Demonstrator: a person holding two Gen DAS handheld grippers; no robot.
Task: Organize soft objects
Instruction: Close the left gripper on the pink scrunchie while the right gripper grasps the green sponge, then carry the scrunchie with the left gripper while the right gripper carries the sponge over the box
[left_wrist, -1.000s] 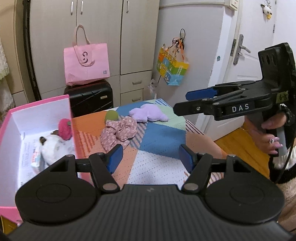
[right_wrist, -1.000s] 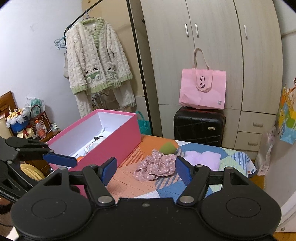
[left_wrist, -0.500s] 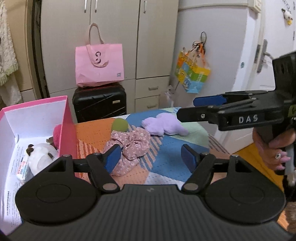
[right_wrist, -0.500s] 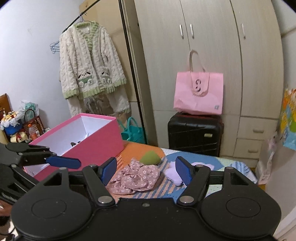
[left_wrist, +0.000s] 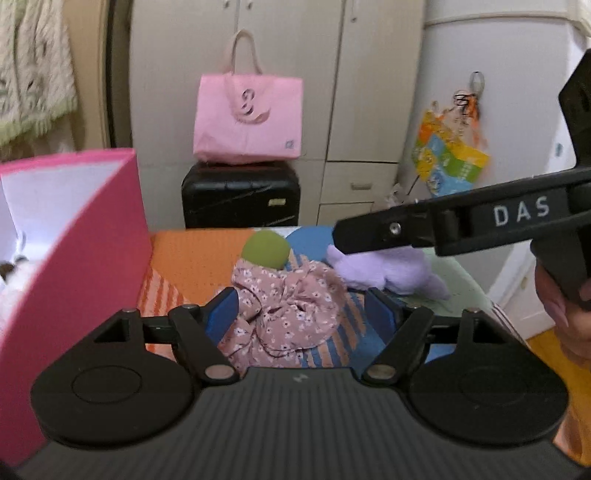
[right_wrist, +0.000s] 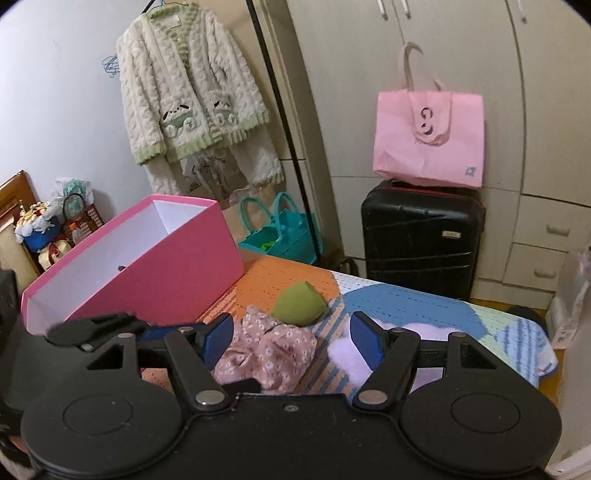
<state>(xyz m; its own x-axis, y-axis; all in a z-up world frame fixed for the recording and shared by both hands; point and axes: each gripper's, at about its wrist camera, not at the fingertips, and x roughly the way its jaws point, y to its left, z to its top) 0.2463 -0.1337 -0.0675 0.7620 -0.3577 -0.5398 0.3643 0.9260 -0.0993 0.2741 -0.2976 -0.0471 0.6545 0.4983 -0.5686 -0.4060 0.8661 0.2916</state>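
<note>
A: What's on the surface (right_wrist: 288, 275), biggest first?
B: Patchwork cover over it. Pink box (right_wrist: 155, 273) stands at its left end, open top, white inside. In the left view something white and fluffy lies in it, too blurred to name.
A: Soft things outside the box?
B: Three, mid-surface. Floral scrunchie (left_wrist: 291, 314) nearest the cameras. Purple plush (left_wrist: 388, 273) just right of it. Green sponge (right_wrist: 299, 302) behind the scrunchie, touching its far edge. All well clear of the box.
A: Left tool (left_wrist: 299, 314)?
B: Jaws wide apart and have just been opening. Scrunchie shows in the gap between the blue pads (left_wrist: 221, 314), but the pads don't press on it. Holds nothing.
A: Right tool (right_wrist: 291, 339)?
B: Also open, empty. From its own camera the scrunchie and sponge sit between the fingers, plush behind the right pad (right_wrist: 364, 341). In the left view it reaches in from the right, tip over the plush; can't tell if it touches. A hand (left_wrist: 565, 295) grips its handle.
A: Background?
B: Wardrobe (right_wrist: 424, 74), black suitcase (right_wrist: 421, 236) with pink bag (right_wrist: 428, 140) on top.
</note>
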